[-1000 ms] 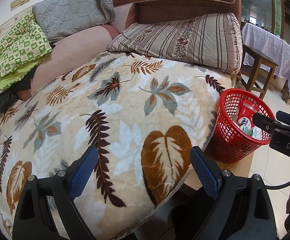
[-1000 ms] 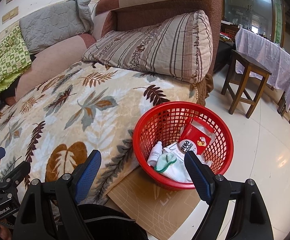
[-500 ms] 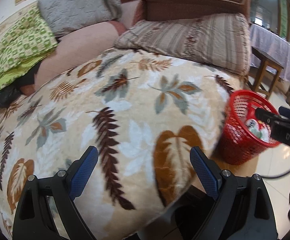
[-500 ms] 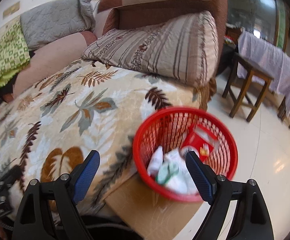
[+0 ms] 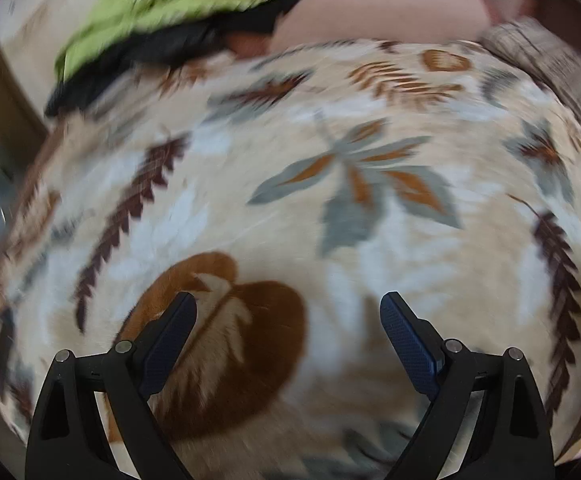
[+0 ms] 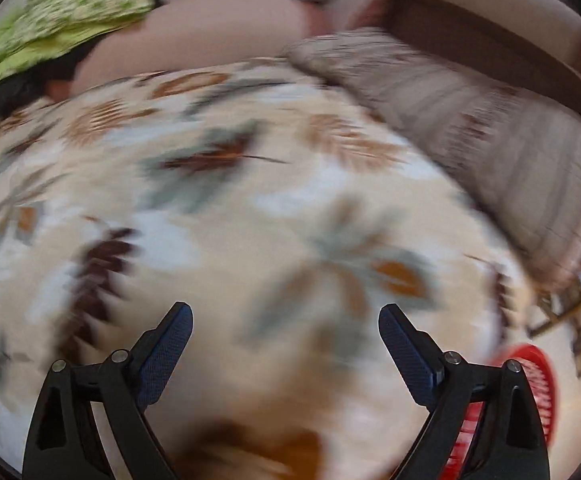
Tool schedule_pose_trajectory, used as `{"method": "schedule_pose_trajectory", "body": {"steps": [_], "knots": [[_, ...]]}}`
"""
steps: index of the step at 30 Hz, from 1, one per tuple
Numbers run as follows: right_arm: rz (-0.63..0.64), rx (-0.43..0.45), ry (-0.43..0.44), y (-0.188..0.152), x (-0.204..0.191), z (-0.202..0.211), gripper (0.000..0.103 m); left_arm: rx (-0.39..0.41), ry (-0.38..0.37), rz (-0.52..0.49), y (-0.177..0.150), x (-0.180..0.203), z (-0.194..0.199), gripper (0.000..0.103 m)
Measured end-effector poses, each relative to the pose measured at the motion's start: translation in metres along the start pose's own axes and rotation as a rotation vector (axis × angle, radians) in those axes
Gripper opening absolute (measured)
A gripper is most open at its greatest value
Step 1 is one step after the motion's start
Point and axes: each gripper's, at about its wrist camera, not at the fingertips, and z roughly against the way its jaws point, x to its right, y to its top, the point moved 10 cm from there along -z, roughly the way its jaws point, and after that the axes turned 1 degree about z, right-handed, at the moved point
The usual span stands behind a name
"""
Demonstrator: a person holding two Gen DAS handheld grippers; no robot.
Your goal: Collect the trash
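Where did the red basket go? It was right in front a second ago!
Both views swung left, over the leaf-patterned blanket. The red basket slid to the right wrist view's lower right edge, partly behind the right hand-held gripper, and is gone from the left wrist view. The green cloth now sits top centre there. Unchanged: both the left hand-held gripper and the right one are open and empty.
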Motion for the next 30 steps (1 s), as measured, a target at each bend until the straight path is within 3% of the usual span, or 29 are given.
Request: {"method": "schedule_pose_trajectory", "body": {"steps": [3, 5, 8, 10, 15, 19, 30], "knots": [[-0.028, -0.003, 0.096, 0.015, -0.052, -0.015, 0.096, -0.054, -0.073, 0.065, -0.001, -0.004, -0.015, 0.092], [-0.059, -0.003, 0.143, 0.027, -0.08, -0.026, 0.096, -0.038, -0.079, 0.062, 0.004, -0.003, -0.017, 0.092], [-0.079, -0.011, 0.127, 0.038, -0.103, -0.047, 0.103, 0.0, -0.073, 0.027, 0.007, 0.0, -0.022, 0.097], [-0.052, -0.052, 0.064, 0.038, -0.107, -0.069, 0.103, 0.031, -0.077, 0.022, 0.006, -0.001, -0.023, 0.1], [-0.073, -0.01, 0.05, 0.037, -0.108, -0.064, 0.103, 0.04, -0.093, 0.045, 0.017, -0.004, -0.037, 0.103], [-0.104, -0.011, 0.088, 0.036, -0.104, -0.064, 0.103, 0.043, -0.094, 0.047, 0.018, -0.002, -0.038, 0.103], [-0.096, -0.012, 0.081, 0.037, -0.104, -0.063, 0.103, 0.065, -0.063, 0.051, 0.019, -0.003, -0.038, 0.103]]}}
